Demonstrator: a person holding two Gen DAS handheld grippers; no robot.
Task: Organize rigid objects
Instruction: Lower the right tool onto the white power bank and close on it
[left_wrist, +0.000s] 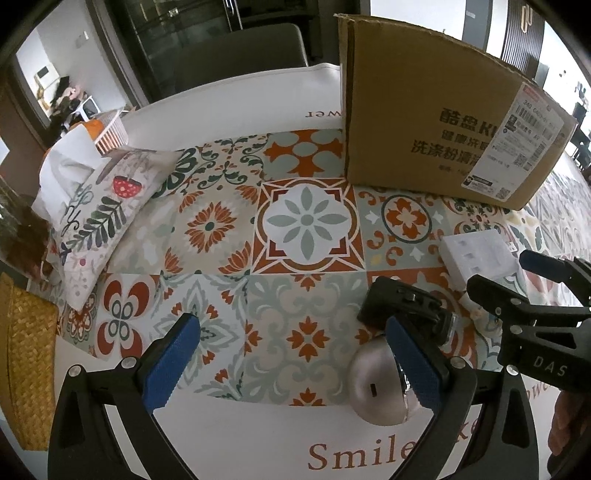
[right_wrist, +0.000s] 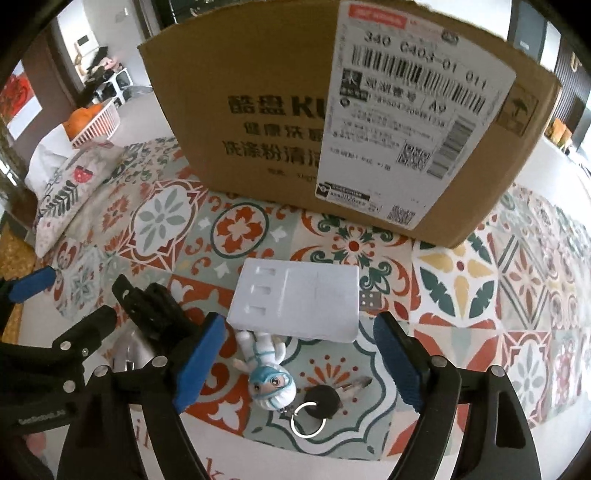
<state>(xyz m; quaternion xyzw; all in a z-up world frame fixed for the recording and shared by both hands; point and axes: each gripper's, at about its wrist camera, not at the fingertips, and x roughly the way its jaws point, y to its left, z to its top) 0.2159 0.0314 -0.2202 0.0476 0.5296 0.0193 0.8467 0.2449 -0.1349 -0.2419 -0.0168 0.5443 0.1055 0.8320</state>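
A brown cardboard box (left_wrist: 436, 122) stands at the back of the patterned tablecloth; it also fills the top of the right wrist view (right_wrist: 280, 110). A white flat plastic case (right_wrist: 295, 299) lies in front of it, also in the left wrist view (left_wrist: 476, 254). A small figurine keychain (right_wrist: 271, 380) with a ring and black-headed key (right_wrist: 325, 400) lies between the open fingers of my right gripper (right_wrist: 299, 360). My left gripper (left_wrist: 291, 365) is open; a silver domed object (left_wrist: 376, 384) and a black device (left_wrist: 402, 306) lie by its right finger.
A printed cushion (left_wrist: 107, 210) lies at the left, with a woven yellow mat (left_wrist: 26, 362) at the left edge. A white basket with an orange item (left_wrist: 107, 129) stands behind. The right gripper's body (left_wrist: 535, 325) sits close to the left gripper's right side.
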